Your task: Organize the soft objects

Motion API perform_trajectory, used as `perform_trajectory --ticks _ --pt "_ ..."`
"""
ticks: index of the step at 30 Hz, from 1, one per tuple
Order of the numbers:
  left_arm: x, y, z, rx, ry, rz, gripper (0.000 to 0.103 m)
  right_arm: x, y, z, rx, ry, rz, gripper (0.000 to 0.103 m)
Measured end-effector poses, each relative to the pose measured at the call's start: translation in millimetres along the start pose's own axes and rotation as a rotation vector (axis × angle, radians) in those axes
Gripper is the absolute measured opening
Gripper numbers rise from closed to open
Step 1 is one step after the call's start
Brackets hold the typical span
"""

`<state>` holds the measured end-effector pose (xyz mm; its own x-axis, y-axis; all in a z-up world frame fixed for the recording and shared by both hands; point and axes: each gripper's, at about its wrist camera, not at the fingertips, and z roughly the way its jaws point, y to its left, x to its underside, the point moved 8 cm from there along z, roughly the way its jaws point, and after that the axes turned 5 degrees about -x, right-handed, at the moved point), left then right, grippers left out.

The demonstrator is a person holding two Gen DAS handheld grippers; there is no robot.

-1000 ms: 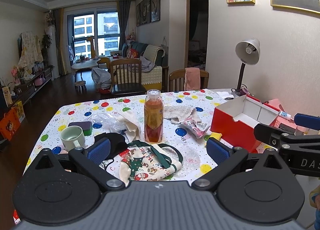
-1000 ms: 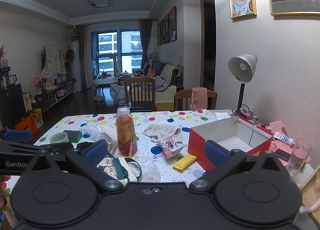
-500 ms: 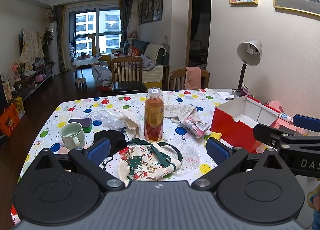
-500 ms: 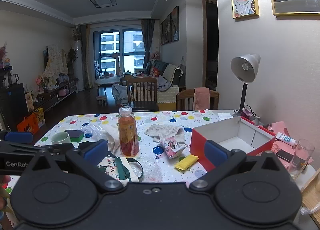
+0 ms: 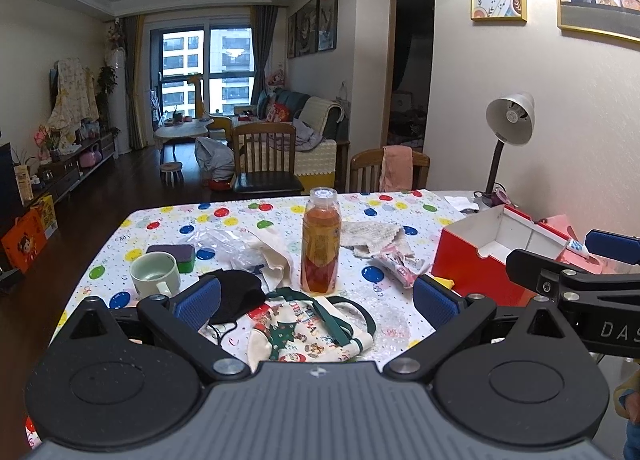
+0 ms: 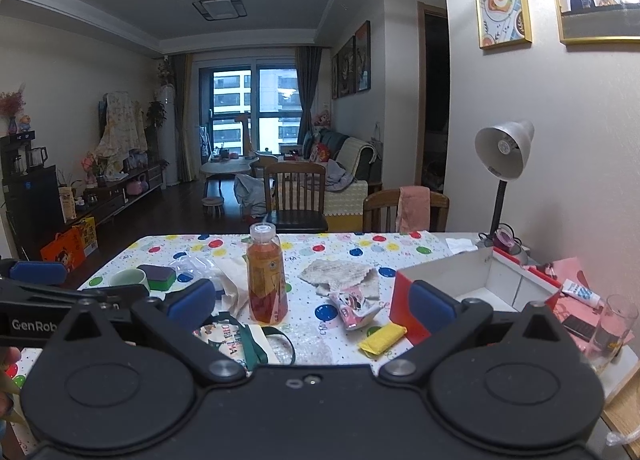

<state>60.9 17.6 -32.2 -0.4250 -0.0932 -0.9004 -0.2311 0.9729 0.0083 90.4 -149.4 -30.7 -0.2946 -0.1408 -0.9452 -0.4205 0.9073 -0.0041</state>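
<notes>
- My left gripper: jaws spread wide, nothing between the blue pads, hovering above the near table edge.
- My right gripper: same, spread and empty. Its arm crosses the left view at 3 o'clock.
- Nearest soft thing: the printed tote bag, lying flat on the table right under my left gripper, at 6 o'clock in the gap. Long axis runs roughly 9-to-3; green straps loop toward 1 o'clock.
- In the right view the tote sits at 7–8 o'clock, half hidden by the jaw. I judge left is the nearer hand: a straight drop.
- Black mask touches the tote's 10 o'clock corner, partly behind my left pad.
- Cream cloth at 11 o'clock; knitted rag at 1 o'clock, past the tea bottle, which stands upright at 12.
- Red box, open, white inside, at 2–3 o'clock; likely the drop spot. Bottle stands near the tote's far edge, so watch it.
- Writing: tote reads "CHRISTMA…" partly; right gripper arm "DAS…", left gripper arm "GenRob…", both cut off. Bottle label unreadable.
</notes>
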Motion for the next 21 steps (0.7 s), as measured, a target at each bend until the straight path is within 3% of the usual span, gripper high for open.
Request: perform_trajectory --ticks 6,13,21 --pt "-7 25 16 -0.029 -0.012 -0.045 0.103 -2 6 11 -0.015 0.002 -0.014 0.103" --pt "3 81 65 -0.143 0.089 -0.11 0.103 -5 10 43 -0.004 0.035 -0.007 0.103" --pt "35 137 125 -0.237 0.225 -0.132 0.103 26 13 97 0.021 0.167 -0.007 0.103"
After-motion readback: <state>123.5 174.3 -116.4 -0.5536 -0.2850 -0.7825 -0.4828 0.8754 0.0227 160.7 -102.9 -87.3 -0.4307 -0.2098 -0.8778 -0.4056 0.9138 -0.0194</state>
